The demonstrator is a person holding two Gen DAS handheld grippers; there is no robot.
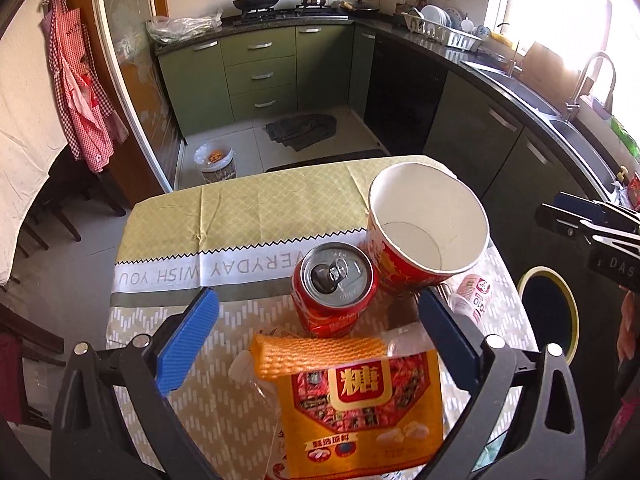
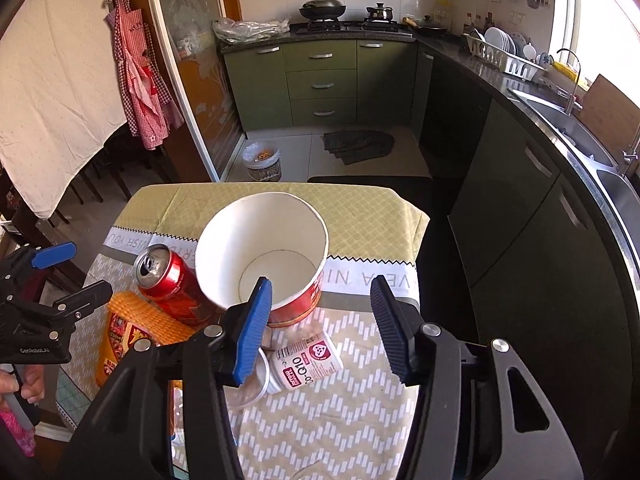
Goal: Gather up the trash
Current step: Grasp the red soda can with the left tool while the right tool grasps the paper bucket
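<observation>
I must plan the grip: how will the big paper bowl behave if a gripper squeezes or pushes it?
The paper bowl looks empty, so it is probably light and would slide or tip at a push. It already sits tilted beside the red can. Its thin wall would likely buckle under a hard squeeze.

I see a small table point(image 2: 360, 208) under a green and beige patterned cloth point(image 1: 256, 208). On it stand a red soda can point(image 1: 334, 292), open at the top, and a red paper bowl point(image 1: 424, 232), touching each other. A white supplement bottle point(image 2: 306, 364) lies on its side beside the bowl. An orange foam net point(image 1: 320, 354) rests on a yellow sugar packet point(image 1: 364, 412).
</observation>
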